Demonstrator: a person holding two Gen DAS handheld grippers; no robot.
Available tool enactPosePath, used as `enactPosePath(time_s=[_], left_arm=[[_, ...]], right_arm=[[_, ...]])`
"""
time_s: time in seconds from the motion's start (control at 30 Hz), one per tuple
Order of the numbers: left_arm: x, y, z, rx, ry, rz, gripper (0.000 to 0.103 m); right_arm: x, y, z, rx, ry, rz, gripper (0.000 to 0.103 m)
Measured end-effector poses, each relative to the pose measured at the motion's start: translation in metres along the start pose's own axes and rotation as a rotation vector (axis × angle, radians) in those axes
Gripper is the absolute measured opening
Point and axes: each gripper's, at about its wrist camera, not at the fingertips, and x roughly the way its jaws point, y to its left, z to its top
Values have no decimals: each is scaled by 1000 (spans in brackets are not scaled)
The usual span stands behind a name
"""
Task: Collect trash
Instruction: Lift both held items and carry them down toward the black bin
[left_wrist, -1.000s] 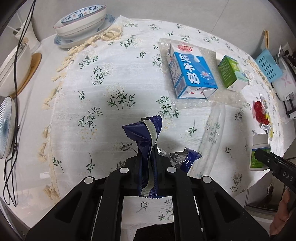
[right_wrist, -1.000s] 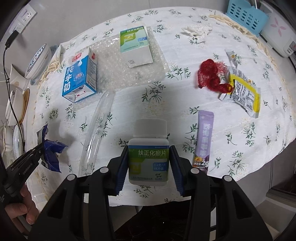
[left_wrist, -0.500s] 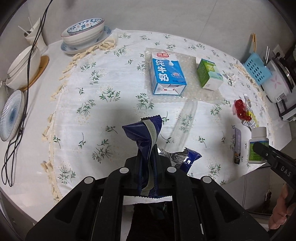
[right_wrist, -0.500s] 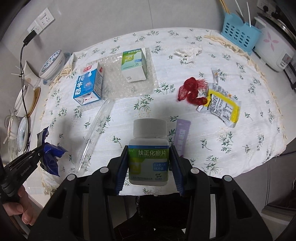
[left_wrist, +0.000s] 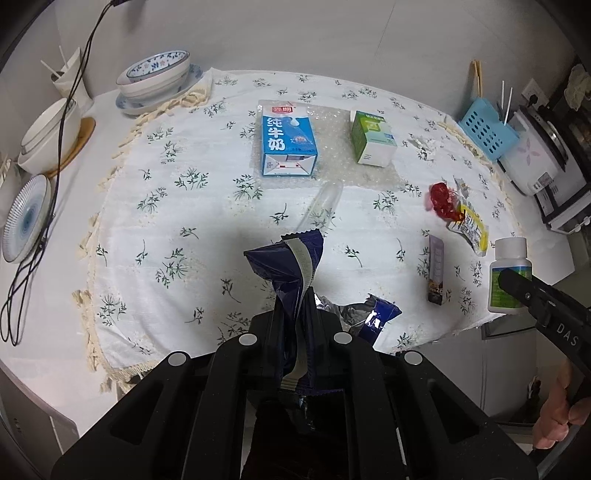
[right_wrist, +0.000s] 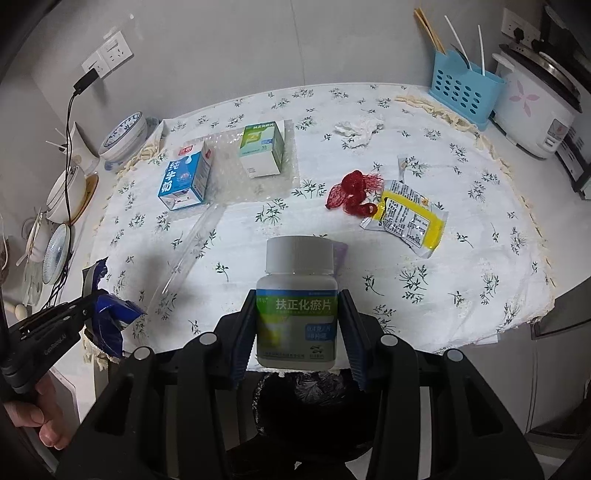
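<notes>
My left gripper (left_wrist: 295, 325) is shut on a crumpled dark blue snack wrapper (left_wrist: 291, 273), held off the table's near edge. My right gripper (right_wrist: 297, 325) is shut on a white pill bottle (right_wrist: 297, 295) with a green and blue label, held above a black-lined trash bin (right_wrist: 303, 391) below the table edge. The bottle also shows in the left wrist view (left_wrist: 509, 273), and the wrapper in the right wrist view (right_wrist: 110, 317). On the floral tablecloth (right_wrist: 424, 266) lie a blue milk carton (left_wrist: 288, 140), a green box (left_wrist: 373, 138), a red net (right_wrist: 351, 192) and a yellow packet (right_wrist: 410, 218).
A clear plastic sleeve (left_wrist: 321, 203), a purple sachet (left_wrist: 436, 269) and a crumpled tissue (right_wrist: 358, 129) lie on the cloth. Bowls and plates (left_wrist: 155, 77) stand at the far left. A blue utensil basket (right_wrist: 461, 88) and a rice cooker (right_wrist: 535, 99) stand at the far right.
Both grippers have pulled back from the table toward its near edge, each keeping hold of its item. The table looks smaller and farther, and the bin has come into the right wrist view.
</notes>
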Motion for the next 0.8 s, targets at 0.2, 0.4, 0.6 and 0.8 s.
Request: enactPosePath(time_s=[0.2, 0.4, 0.6, 0.8], left_arm=[[-10, -13, -14, 7, -16, 2, 8], [-13, -21, -32, -3, -20, -4, 8], [-14, -30, -51, -3, -14, -8, 8], [-12, -36, -72, -7, -9, -13, 8]], right_arm=[[-14, -9, -12, -17, -26, 7, 41], [-22, -17, -28, -34, -29, 15, 41], [-25, -26, -44, -40, -21, 19, 41], [-25, -34, -61, -46, -7, 21, 41]])
